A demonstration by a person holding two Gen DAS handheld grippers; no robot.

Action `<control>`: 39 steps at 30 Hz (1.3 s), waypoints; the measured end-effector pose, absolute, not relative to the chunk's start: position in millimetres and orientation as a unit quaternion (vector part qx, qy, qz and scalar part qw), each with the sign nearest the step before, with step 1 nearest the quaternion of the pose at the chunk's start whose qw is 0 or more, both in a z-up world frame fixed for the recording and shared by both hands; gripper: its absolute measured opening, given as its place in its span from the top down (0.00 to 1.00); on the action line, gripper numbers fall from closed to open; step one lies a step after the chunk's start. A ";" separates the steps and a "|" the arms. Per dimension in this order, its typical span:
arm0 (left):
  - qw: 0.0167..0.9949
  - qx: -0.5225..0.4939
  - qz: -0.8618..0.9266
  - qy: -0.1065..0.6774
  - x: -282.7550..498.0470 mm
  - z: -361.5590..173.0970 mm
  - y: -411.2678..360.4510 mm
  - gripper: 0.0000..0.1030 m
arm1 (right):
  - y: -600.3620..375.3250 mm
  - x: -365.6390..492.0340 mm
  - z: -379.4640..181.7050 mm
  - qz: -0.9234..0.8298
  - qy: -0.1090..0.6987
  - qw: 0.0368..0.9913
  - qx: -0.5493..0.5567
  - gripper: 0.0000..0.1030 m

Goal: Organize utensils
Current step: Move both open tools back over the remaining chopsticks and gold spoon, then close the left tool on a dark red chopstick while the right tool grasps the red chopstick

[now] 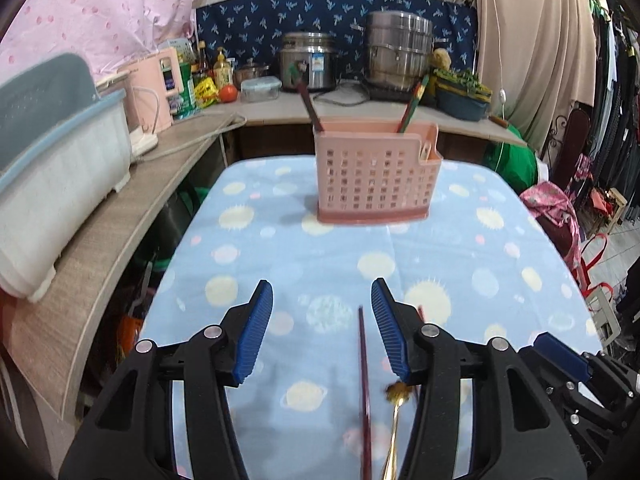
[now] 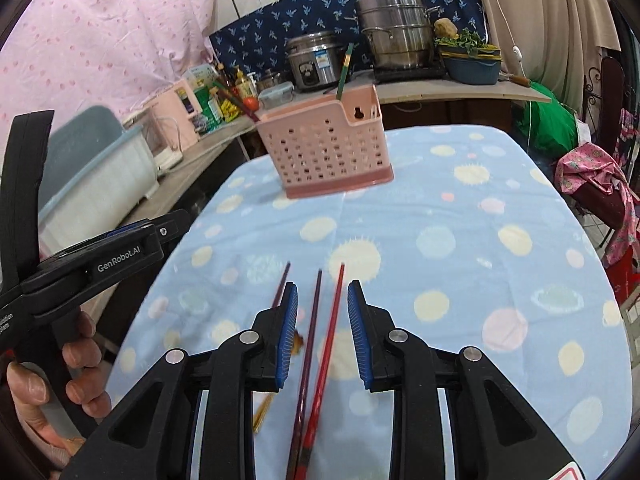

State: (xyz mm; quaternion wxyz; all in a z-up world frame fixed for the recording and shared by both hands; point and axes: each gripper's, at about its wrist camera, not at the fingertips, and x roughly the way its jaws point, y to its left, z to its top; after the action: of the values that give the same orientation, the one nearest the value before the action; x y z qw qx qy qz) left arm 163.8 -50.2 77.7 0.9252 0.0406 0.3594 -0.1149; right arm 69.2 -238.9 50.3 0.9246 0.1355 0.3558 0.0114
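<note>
A pink perforated utensil holder (image 1: 376, 176) (image 2: 324, 152) stands on the blue spotted cloth, with a dark red chopstick (image 1: 308, 104) and a red-green chopstick (image 1: 414, 104) upright in it. My left gripper (image 1: 322, 284) is open just above the cloth. A dark chopstick (image 1: 364, 380) lies between its fingers near the right pad, and a gold utensil (image 1: 396, 420) lies beside it. My right gripper (image 2: 323, 285) is open over a dark purple chopstick (image 2: 312, 340) and a red chopstick (image 2: 330, 340); neither pad touches them. Another chopstick (image 2: 282, 284) pokes out left of the left pad.
A wooden counter (image 1: 120, 248) with a white and blue dish rack (image 1: 60, 168) runs along the left. Pots (image 1: 396, 56), bottles and a bowl line the back counter. A hand (image 2: 80, 360) holds the left gripper's handle. Bags and clothes crowd the right side.
</note>
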 end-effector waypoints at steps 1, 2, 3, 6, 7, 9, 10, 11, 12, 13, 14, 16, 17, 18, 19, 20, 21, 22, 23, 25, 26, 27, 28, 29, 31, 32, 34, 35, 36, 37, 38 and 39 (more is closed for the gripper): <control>0.922 0.038 -0.116 0.368 162.0 72.7 -47.8 0.52 | -236.4 65.1 44.8 0.013 0.362 0.922 0.135 0.75; 0.918 0.035 -0.116 0.377 159.2 66.3 -44.2 0.53 | -234.2 62.0 39.6 0.015 0.369 0.920 0.135 0.75; 0.916 0.033 -0.113 0.384 157.0 60.5 -41.3 0.53 | -232.4 59.0 34.5 0.016 0.375 0.917 0.135 0.75; 0.907 0.033 -0.106 0.405 146.9 40.0 -32.8 0.53 | -224.8 47.8 18.1 0.019 0.395 0.909 0.132 0.75; 0.905 0.034 -0.105 0.412 143.4 33.7 -30.5 0.53 | -221.8 44.2 11.9 0.019 0.401 0.907 0.129 0.75; 0.900 0.035 -0.103 0.421 137.4 24.3 -26.9 0.53 | -216.7 39.3 2.7 0.018 0.411 0.903 0.124 0.75; 0.897 0.036 -0.103 0.428 133.2 18.0 -24.7 0.52 | -214.4 36.7 -2.0 0.017 0.415 0.901 0.123 0.75; 0.896 0.037 -0.102 0.431 129.8 14.5 -23.8 0.52 | -212.6 34.8 -6.5 0.017 0.419 0.900 0.121 0.75; 0.893 0.037 -0.102 0.436 126.5 9.8 -22.4 0.53 | -211.0 33.4 -10.3 0.017 0.423 0.898 0.121 0.75; 0.892 0.038 -0.103 0.439 123.4 6.3 -21.4 0.53 | -209.4 31.9 -13.8 0.017 0.427 0.896 0.120 0.75; 0.890 0.038 -0.103 0.442 120.7 3.8 -20.9 0.53 | -207.8 30.7 -16.1 0.017 0.429 0.896 0.117 0.75; 0.888 0.039 -0.102 0.448 115.4 -2.4 -19.9 0.52 | -203.9 28.4 -20.8 0.014 0.432 0.895 0.107 0.75; 0.886 0.038 -0.103 0.450 112.9 -4.9 -19.5 0.52 | -202.8 27.9 -22.5 0.014 0.434 0.895 0.105 0.75; 0.885 0.038 -0.103 0.453 111.1 -7.0 -18.9 0.52 | -202.0 27.0 -24.5 0.014 0.436 0.894 0.104 0.75; 0.884 0.038 -0.103 0.455 109.0 -9.4 -18.3 0.52 | -201.2 26.2 -26.7 0.013 0.438 0.893 0.103 0.75; 0.883 0.037 -0.103 0.457 107.5 -11.5 -17.8 0.53 | -200.4 25.6 -28.9 0.012 0.439 0.892 0.102 0.75; 0.882 0.037 -0.103 0.459 105.7 -13.8 -17.1 0.53 | -199.7 25.2 -30.8 0.011 0.441 0.892 0.102 0.75; 0.881 0.037 -0.103 0.461 104.5 -15.2 -16.8 0.52 | -198.9 24.9 -32.4 0.010 0.443 0.891 0.101 0.75; 0.880 0.037 -0.104 0.462 103.1 -16.7 -16.4 0.53 | -198.1 25.2 -33.3 0.010 0.444 0.890 0.098 0.75; 0.879 0.037 -0.104 0.465 101.6 -19.4 -16.4 0.53 | -195.4 24.9 -36.1 0.009 0.447 0.890 0.090 0.75; 0.878 0.037 -0.104 0.466 101.1 -20.4 -16.2 0.53 | -194.4 24.1 -36.8 0.008 0.446 0.891 0.086 0.75; 0.877 0.036 -0.104 0.467 100.3 -21.9 -16.1 0.53 | -194.0 23.5 -36.9 0.007 0.445 0.892 0.083 0.75; 0.876 0.036 -0.105 0.469 99.6 -23.1 -15.8 0.53 | -194.0 23.4 -37.3 0.006 0.444 0.892 0.080 0.75; 0.876 0.035 -0.104 0.470 99.1 -24.2 -15.5 0.52 | -194.0 23.2 -38.1 0.007 0.446 0.892 0.080 0.75; 0.875 0.034 -0.105 0.472 99.1 -25.5 -15.1 0.52 | -194.4 21.9 -40.3 0.005 0.446 0.891 0.079 0.76; 0.874 0.034 -0.105 0.473 98.8 -26.0 -14.9 0.53 | -193.5 20.7 -40.6 0.003 0.444 0.893 0.075 0.76; 0.873 0.032 -0.107 0.475 97.3 -26.9 -14.7 0.52 | -191.9 18.5 -41.1 0.002 0.442 0.894 0.067 0.76; 0.872 0.033 -0.107 0.476 96.6 -27.7 -14.8 0.52 | -190.9 17.1 -41.3 0.001 0.441 0.895 0.063 0.76; 0.872 0.032 -0.108 0.477 95.8 -28.7 -14.6 0.52 | -190.5 16.3 -41.6 0.001 0.440 0.896 0.061 0.76; 0.871 0.032 -0.109 0.478 94.7 -29.5 -14.9 0.52 | -190.3 15.5 -41.6 0.000 0.439 0.896 0.060 0.76; 0.871 0.033 -0.110 0.478 93.8 -30.2 -15.4 0.52 | -190.8 14.8 -41.7 0.000 0.438 0.897 0.060 0.77; 0.870 0.034 -0.112 0.479 92.6 -30.8 -16.0 0.52 | -191.3 14.2 -41.7 -0.001 0.437 0.897 0.061 0.79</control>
State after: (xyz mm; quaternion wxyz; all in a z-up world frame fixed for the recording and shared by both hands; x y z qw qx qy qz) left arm 92.6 -16.0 -30.8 0.8699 0.0337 0.4793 -0.1116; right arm 14.2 -191.3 -41.7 0.8972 0.0611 0.4374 -0.0008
